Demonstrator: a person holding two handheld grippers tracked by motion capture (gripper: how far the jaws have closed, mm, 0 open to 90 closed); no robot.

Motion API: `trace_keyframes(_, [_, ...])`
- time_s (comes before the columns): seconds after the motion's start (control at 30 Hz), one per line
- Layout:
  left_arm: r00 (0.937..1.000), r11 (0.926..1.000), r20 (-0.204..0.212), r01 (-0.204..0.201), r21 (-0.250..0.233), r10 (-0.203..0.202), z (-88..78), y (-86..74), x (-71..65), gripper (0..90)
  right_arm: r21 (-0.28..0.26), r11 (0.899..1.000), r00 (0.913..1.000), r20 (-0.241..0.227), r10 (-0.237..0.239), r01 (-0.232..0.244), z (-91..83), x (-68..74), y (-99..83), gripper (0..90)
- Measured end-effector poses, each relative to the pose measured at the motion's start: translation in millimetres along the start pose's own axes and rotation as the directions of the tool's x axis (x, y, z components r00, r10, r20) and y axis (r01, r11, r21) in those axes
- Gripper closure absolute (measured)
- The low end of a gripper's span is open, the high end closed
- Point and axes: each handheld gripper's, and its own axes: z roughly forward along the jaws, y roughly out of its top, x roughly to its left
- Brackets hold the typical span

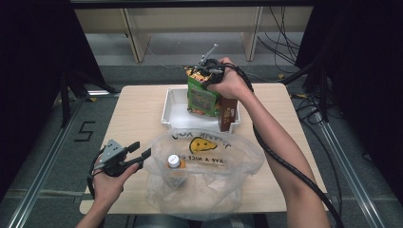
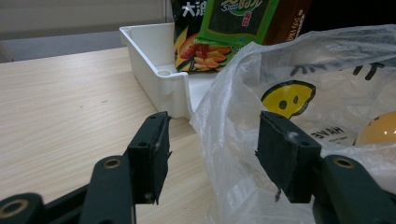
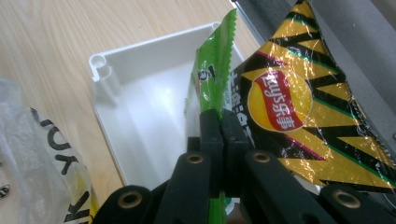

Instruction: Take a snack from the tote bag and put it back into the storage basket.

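While two fingers [image 3: 211, 126] pinched: three snack packets [image 1: 202, 97].

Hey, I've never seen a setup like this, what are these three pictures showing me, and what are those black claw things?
A person sits at a wooden table with a hand-held two-jaw gripper in each hand. The high view looks down from above; the other two pictures come from cameras riding on each gripper, looking along its black jaws. On the table stand a white tray and a clear plastic bag printed with a smiley face, with a small capped bottle inside. The right gripper is shut on the top of a green snack packet, lifted over the tray beside a yellow-and-black chip bag. The left gripper stands open around the bag's edge.
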Motion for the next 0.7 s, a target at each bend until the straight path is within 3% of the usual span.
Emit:
trace_keyframes(0.07, [1.0000,1.0000,0.004,0.001,-0.003,-0.001,0.4,-0.1,0.1,43.7,0.000,1.000,0.9997,0.008,-0.024,0.024,4.3,-2.1,-1.5,90.0])
trace_keyframes(0.7, [1.0000,1.0000,0.006,0.001,-0.004,-0.001,0.6,0.0,0.5,43.7,0.073,0.996,0.9989,-0.011,-0.046,0.047,28.8,2.1,-7.6,90.0])
